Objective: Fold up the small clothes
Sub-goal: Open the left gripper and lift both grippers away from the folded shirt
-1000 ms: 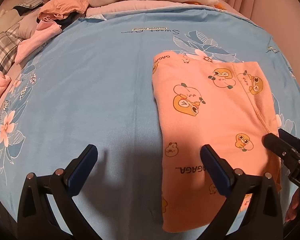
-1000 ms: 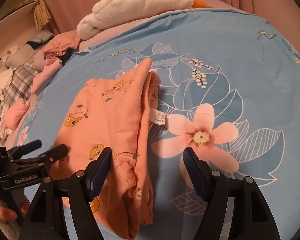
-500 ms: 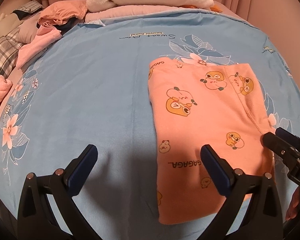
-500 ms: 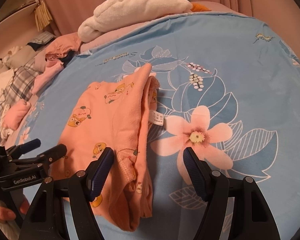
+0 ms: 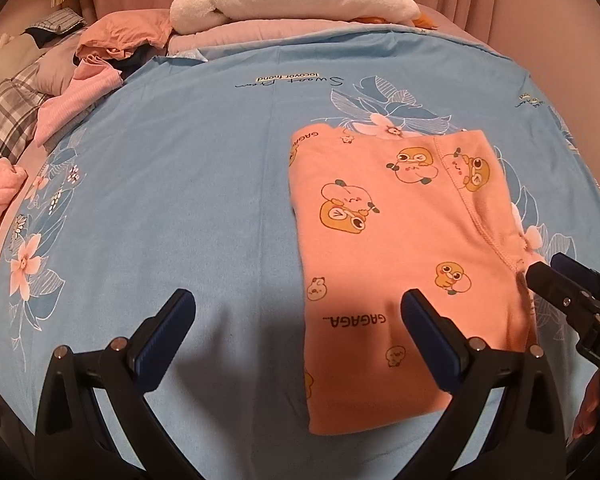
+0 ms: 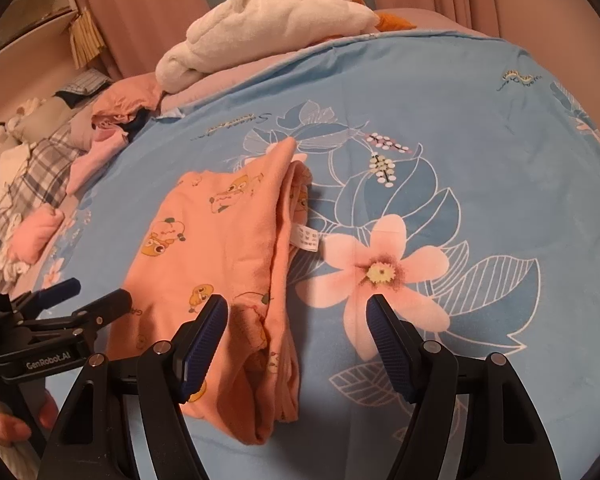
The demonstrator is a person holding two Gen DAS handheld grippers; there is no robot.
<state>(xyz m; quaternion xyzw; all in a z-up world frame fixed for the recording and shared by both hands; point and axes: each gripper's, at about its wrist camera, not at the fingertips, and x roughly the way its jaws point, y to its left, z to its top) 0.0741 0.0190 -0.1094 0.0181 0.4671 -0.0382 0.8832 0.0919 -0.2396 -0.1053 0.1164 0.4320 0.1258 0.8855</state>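
While both grippers hover over blue floral bedsheet (image 5: 172, 200), folded orange cartoon-print garment (image 5: 396, 248) lies flat, centre-right of left wrist frame. Left gripper (image 5: 296, 332) fingers spread wide, nothing between. Right gripper (image 6: 296, 320) fingers spread, straddling garment's right edge, pads not pressing. White towel pile (image 6: 268, 24) at upper centre.

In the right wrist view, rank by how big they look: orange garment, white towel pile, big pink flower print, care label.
1. Orange garment
2. White towel pile and pink flower print look about alike; the pile lies farther back, so I won't rank them.
3. Care label, clearly smallest.
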